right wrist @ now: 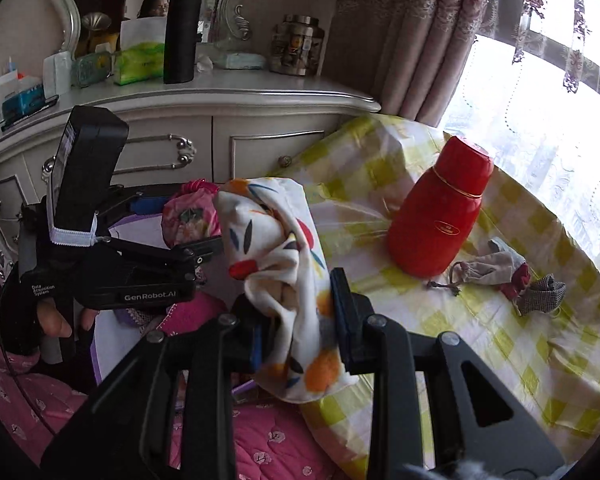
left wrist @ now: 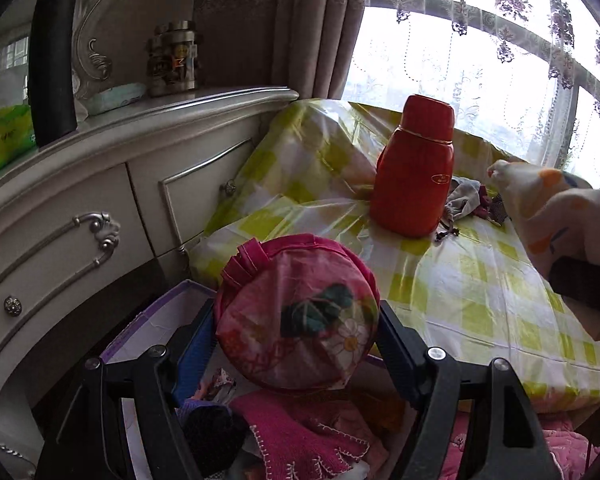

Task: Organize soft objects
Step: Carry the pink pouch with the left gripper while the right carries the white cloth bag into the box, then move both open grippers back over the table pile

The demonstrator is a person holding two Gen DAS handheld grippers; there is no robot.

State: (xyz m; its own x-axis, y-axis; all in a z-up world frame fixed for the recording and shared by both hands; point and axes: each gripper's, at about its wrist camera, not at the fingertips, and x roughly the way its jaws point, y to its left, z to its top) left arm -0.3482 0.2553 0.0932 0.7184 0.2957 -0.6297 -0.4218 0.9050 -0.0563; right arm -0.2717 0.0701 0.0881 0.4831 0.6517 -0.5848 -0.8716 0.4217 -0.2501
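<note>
My left gripper (left wrist: 296, 336) is shut on a round pink floral pouch (left wrist: 300, 312) and holds it over an open box (left wrist: 156, 320) of soft items, among them a pink knitted piece (left wrist: 300, 436). The pouch also shows in the right wrist view (right wrist: 188, 216). My right gripper (right wrist: 300, 320) is shut on a white cloth with orange, red and blue spots (right wrist: 284, 264), held at the table's near edge; the cloth also shows at the right of the left wrist view (left wrist: 552, 216). A grey drawstring pouch (right wrist: 488, 266), a red scrap and a checked fabric piece (right wrist: 540, 292) lie on the table.
A red flask (right wrist: 440, 216) stands on the yellow-checked tablecloth (right wrist: 520, 360). A white dresser (right wrist: 220, 120) to the left carries a black bottle (right wrist: 182, 28), a jar and tissue packs. Curtains and a window are behind. A pink quilt (right wrist: 268, 440) lies below.
</note>
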